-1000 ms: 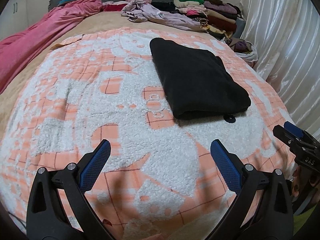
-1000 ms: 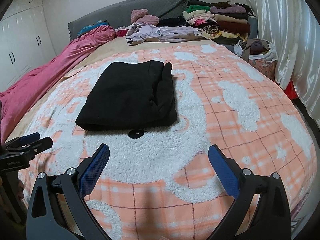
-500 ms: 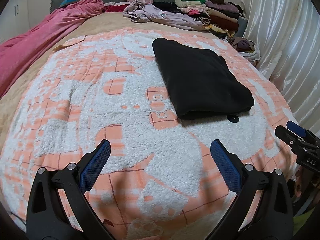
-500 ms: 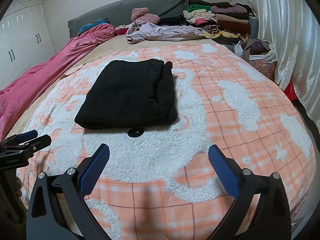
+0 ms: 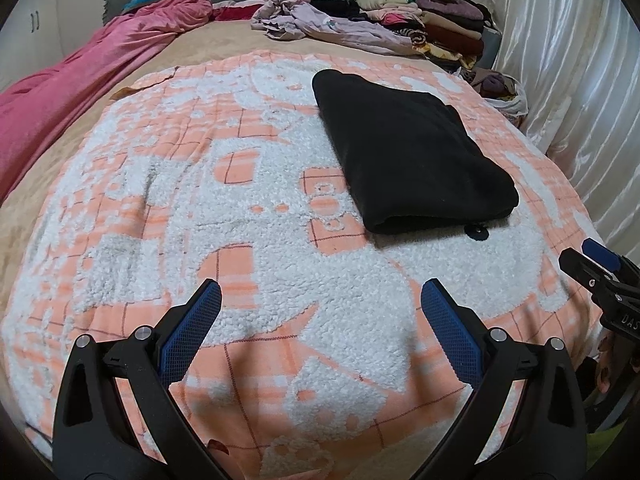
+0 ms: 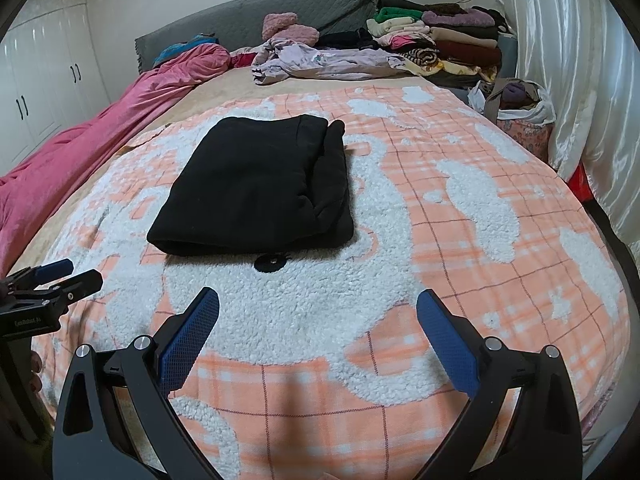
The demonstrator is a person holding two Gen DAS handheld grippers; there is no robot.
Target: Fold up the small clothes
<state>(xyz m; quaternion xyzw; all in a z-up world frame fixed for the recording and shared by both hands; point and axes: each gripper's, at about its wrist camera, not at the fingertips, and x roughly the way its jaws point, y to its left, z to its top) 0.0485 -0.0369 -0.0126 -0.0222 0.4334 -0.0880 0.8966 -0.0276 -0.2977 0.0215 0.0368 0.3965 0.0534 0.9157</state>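
A black garment (image 5: pixel 408 152) lies folded into a neat rectangle on the orange-and-white fleece blanket (image 5: pixel 200 208); it also shows in the right wrist view (image 6: pixel 256 184). A small black round patch (image 6: pixel 270 263) lies just in front of it. My left gripper (image 5: pixel 320 308) is open and empty, low over the blanket, near the bed's front edge. My right gripper (image 6: pixel 318 316) is open and empty too, short of the garment. Each gripper shows at the edge of the other's view: the right one (image 5: pixel 596 264) and the left one (image 6: pixel 56 280).
A pink duvet (image 6: pixel 80 148) runs along the left side. A lilac crumpled garment (image 6: pixel 320 62) and a pile of folded clothes (image 6: pixel 440 40) lie at the headboard end. A bag of clothes (image 6: pixel 516 100) stands by the white curtain (image 6: pixel 580 60) on the right.
Both grippers have drawn back slightly from the folded black garment and stayed open. The garment has not moved.
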